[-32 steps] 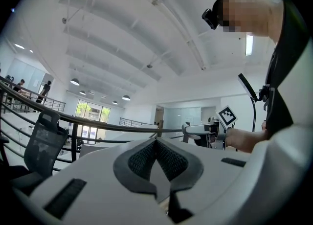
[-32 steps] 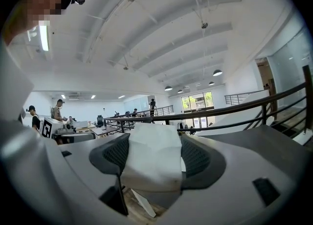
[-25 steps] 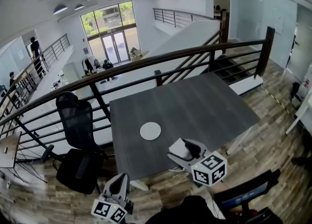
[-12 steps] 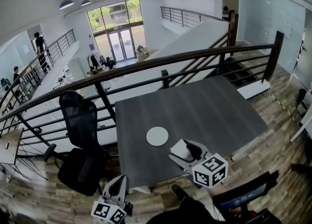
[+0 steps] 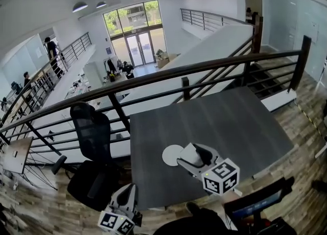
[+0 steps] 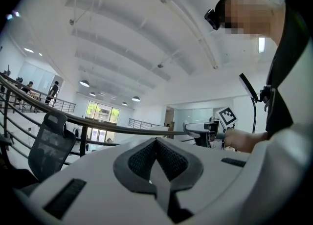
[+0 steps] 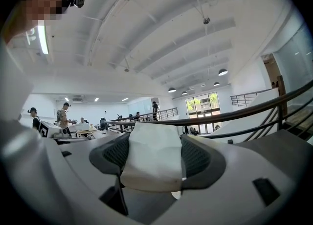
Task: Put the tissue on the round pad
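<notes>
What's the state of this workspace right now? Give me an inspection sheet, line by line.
Surface: dark table, bare apart from the pad.
Job's things: white round pad near the table's front edge; tissue clamped in the right hand-held gripper, at the pad's right edge in the head view, not laid down.
Clutter: nothing seen.
Grippers: right shut on the tissue; left hand-held gripper shut, empty, off the table's front left.
Cables: nothing seen.
Surroundings: railing behind the table, office chair at its left, wood floor.
</notes>
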Demonstrator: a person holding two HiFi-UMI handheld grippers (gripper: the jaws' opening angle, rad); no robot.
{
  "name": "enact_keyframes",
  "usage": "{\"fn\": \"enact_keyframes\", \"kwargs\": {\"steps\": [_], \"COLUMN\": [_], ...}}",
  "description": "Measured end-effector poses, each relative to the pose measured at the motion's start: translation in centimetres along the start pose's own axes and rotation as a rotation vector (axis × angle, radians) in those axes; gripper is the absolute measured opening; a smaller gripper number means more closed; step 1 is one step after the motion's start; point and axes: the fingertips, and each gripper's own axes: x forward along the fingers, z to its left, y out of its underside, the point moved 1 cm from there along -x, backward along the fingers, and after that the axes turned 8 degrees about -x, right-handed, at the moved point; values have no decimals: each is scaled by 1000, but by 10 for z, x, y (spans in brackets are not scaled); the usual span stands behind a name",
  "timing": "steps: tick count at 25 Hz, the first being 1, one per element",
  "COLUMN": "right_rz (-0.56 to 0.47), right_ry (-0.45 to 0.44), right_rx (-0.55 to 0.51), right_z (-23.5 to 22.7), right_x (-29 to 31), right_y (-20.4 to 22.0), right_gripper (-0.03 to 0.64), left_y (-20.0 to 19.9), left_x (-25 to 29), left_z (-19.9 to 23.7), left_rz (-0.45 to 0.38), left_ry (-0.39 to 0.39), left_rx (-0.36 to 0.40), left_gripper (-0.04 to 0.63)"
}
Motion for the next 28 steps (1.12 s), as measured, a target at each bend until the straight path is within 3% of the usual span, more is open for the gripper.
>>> {"fn": "enact_keyframes", "kwargs": {"steps": [16,28], "right_rz": [-10,41], "right_ry": [-79,-133], "right_rx": [-5,7], "right_z": [-57,-86], "right_x": [68,113], "right_y": [-24,-1], "right_gripper": [331,331], "left_y": [-29,-29], "left_x": [67,80], "left_z": [19,30], "left_rz": [-9,5], "left_ry": [-67,-172], "left_rx": [29,35], "left_gripper": [3,3]}}
